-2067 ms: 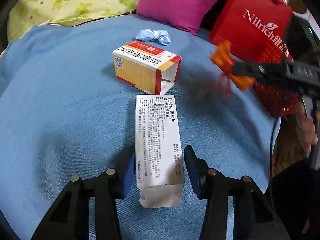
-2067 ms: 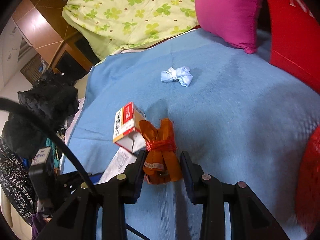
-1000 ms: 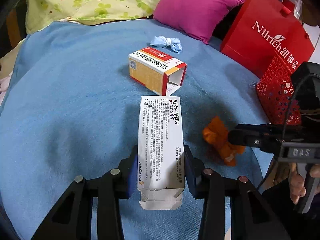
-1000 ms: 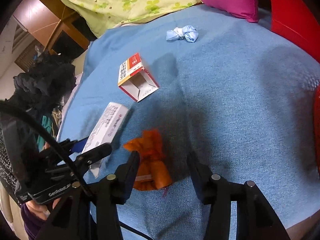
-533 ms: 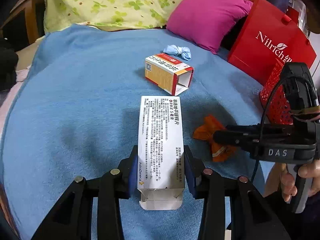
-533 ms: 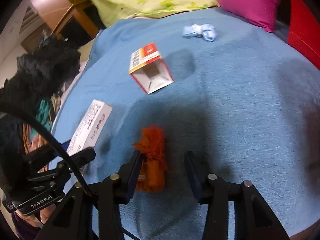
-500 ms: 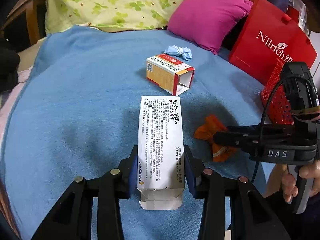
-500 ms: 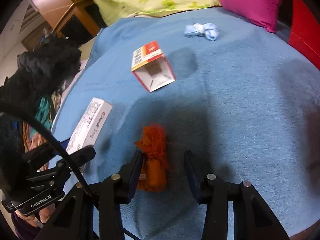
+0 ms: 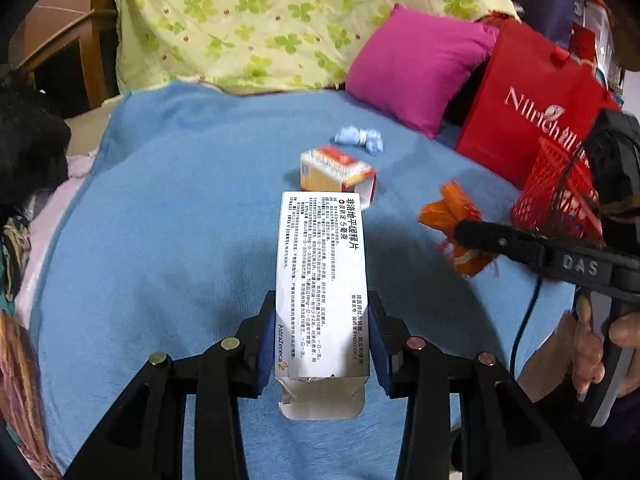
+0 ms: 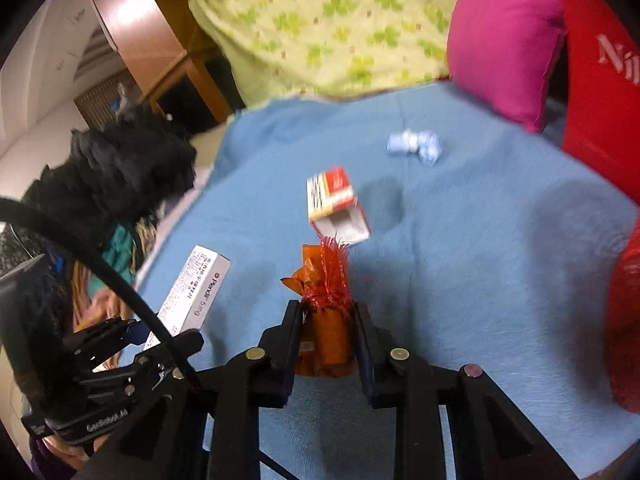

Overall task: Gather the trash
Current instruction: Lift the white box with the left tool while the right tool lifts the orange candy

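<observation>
1. The left gripper pinches a long white cardboard medicine box printed with black text between its blue pads; the box's torn flap end points back toward the camera.
2. The right gripper is clamped on a crumpled orange cellophane wrapper tied with red tinsel, held above the blue blanket.
3. In the left wrist view that wrapper sits in the right gripper just beside a red mesh plastic basket at the blanket's right edge.
4. An open red-and-yellow cardboard carton lies near the blanket's middle, its open end facing the right edge.
5. A knotted pale-blue wad lies just beyond the carton, near a magenta pillow.
6. A red paper shopping bag with white lettering stands behind the basket.
</observation>
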`<action>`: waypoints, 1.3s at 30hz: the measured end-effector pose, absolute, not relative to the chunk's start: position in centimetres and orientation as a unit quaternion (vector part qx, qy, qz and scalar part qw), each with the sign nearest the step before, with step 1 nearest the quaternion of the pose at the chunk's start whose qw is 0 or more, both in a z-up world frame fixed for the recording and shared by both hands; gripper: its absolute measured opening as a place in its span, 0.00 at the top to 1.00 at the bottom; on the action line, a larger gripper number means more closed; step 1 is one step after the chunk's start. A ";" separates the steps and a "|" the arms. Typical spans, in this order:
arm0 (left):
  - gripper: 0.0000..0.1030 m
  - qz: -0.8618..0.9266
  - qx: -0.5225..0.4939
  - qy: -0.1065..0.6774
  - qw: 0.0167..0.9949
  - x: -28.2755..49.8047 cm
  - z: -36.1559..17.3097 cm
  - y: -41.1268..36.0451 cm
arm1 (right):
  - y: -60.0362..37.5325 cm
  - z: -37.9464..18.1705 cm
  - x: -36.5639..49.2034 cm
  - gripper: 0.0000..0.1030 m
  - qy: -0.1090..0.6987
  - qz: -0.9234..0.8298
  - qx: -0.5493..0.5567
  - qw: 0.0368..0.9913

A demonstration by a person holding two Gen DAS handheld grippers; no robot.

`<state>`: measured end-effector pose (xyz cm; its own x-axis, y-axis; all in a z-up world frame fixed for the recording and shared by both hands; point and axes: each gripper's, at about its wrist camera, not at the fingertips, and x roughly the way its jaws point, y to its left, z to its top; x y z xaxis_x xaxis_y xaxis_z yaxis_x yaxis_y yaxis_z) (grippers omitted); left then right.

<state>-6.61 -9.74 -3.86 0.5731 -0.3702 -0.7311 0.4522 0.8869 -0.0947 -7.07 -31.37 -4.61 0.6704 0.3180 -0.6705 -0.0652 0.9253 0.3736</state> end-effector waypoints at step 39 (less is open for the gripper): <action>0.58 -0.171 0.153 0.227 0.947 -14.6 8.0 -17.0 | -39.9 3.7 -18.5 0.74 0.176 0.064 0.194 0.963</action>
